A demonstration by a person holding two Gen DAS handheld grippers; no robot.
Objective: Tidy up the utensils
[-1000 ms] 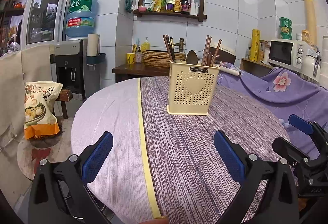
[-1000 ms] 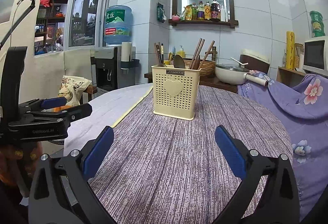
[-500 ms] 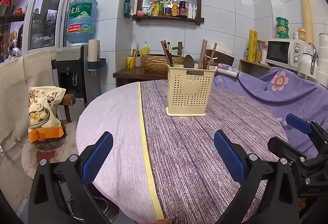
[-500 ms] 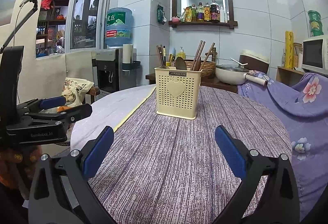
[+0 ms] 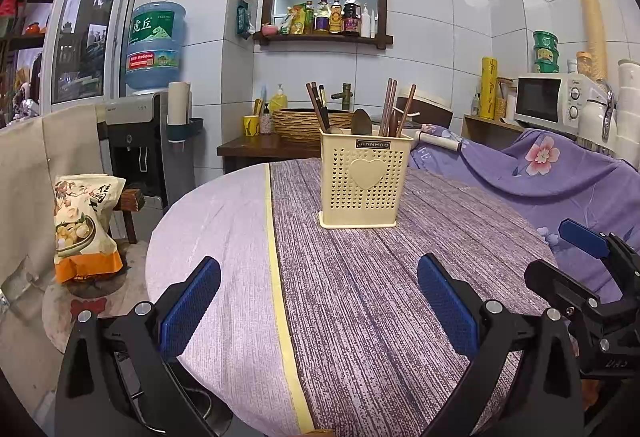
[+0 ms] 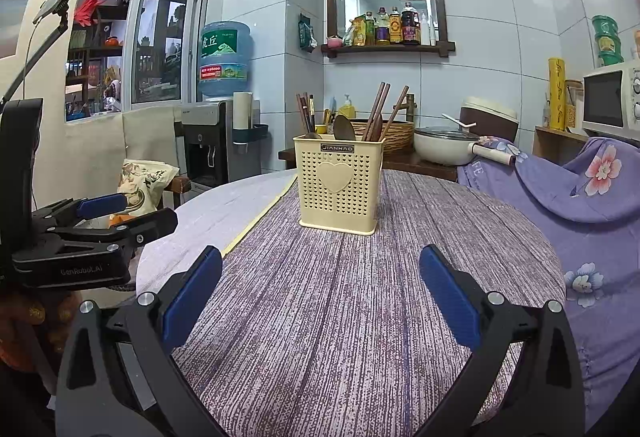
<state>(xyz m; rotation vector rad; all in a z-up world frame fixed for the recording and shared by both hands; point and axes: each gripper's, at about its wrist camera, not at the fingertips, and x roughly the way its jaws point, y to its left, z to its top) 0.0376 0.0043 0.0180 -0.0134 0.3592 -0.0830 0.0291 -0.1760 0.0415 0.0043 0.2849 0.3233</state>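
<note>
- Left tongs [image 5: 319,303] and right tongs [image 6: 320,291] both gape wide, holding nothing, low over the bench [image 5: 360,297].
- The cream utensil holder [image 6: 338,185] stands upright straight ahead of both tongs, well apart from them.
- It looks like light, stiff perforated plastic that would likely tip if pushed near the rim.
- The chopsticks [image 6: 378,111] lean out of its top: thin, rigid, probably slippery; pinch them mid-shaft, above the rim.
- The spoon [image 6: 343,127] shows only its bowl, between the chopstick bundles; take it by that.
</note>
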